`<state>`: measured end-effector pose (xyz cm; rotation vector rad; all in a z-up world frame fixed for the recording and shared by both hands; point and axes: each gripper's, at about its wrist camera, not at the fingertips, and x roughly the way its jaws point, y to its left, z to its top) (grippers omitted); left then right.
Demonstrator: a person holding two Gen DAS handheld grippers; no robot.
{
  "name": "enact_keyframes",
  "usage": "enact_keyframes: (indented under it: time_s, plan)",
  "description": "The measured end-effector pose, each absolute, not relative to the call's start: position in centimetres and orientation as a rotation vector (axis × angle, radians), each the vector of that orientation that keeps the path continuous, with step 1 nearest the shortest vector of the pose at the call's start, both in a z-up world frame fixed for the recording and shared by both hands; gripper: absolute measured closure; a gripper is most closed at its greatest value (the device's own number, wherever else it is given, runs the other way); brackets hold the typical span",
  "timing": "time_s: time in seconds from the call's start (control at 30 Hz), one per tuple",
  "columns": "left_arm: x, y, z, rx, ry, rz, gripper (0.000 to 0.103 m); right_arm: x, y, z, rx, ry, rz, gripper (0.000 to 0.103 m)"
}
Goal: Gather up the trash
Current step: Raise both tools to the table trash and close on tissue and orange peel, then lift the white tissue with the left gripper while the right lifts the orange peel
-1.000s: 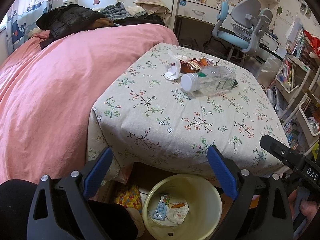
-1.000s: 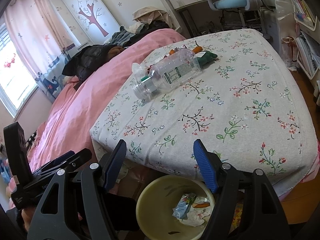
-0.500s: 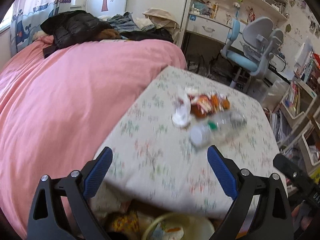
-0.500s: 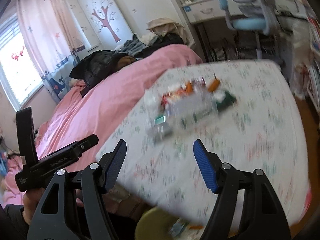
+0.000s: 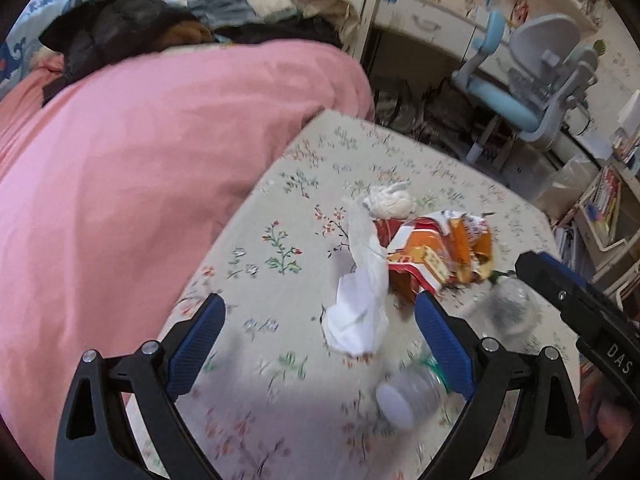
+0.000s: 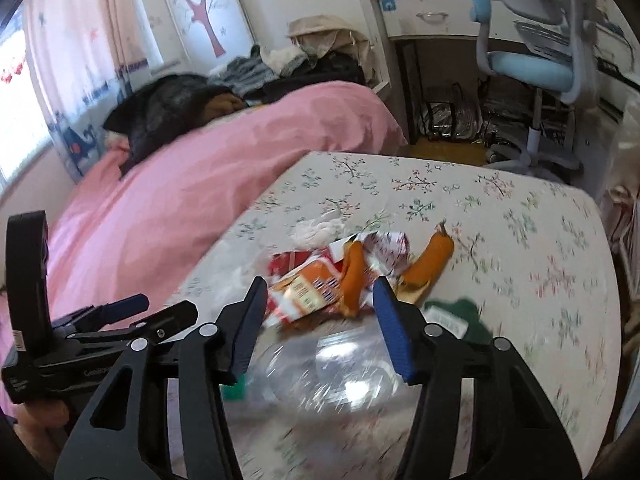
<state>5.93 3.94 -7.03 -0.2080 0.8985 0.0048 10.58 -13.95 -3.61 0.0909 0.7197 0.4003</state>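
Trash lies on the floral tablecloth [image 5: 288, 240]: a white crumpled paper [image 5: 360, 300], a tissue wad [image 5: 388, 200], a red and orange snack wrapper [image 5: 432, 256] and a clear plastic bottle [image 5: 416, 392] with a white cap. My left gripper [image 5: 318, 340] is open above the table, its fingers either side of the white paper. My right gripper [image 6: 320, 320] is open, low over the bottle [image 6: 332, 376], with the wrapper [image 6: 312, 284], two orange peel pieces [image 6: 428, 260] and a dark green wrapper [image 6: 464, 316] just beyond.
A pink bed cover [image 5: 140, 160] borders the table on the left, with clothes [image 5: 120, 28] piled at its far end. A blue desk chair [image 6: 532, 64] and a white desk [image 6: 432, 16] stand behind the table. Bookshelves [image 5: 608, 208] are on the right.
Both grippers have risen from the bin under the table edge and moved forward over the table to the trash. The bin has left both views. Both stay open.
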Motion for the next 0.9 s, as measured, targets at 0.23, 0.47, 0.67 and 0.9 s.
enact_keyframes:
  time_s: [0.23, 0.47, 0.67, 0.9]
  plan:
    - [9.3, 4.3, -9.1, -0.216, 0.997, 0.013, 0.012, 15.5, -13.5, -6.8, 0.074, 0.827, 0.395, 0.056]
    - [10.5, 3.2, -10.6, -0.163, 1.04, -0.053, 0.046, 17.3, -12.0, -8.6, 0.032, 0.875, 0.402, 0.086]
    - [9.4, 3.6, -9.4, -0.179, 1.025, -0.093, 0.092, 16.0, -12.4, -7.4, 0.065, 0.828, 0.427, 0.088]
    - [6.9, 4.9, -5.2, -0.221, 0.876, -0.084, 0.093, 12.9, -14.4, -3.2, 0.179, 0.703, 0.466, 0.088]
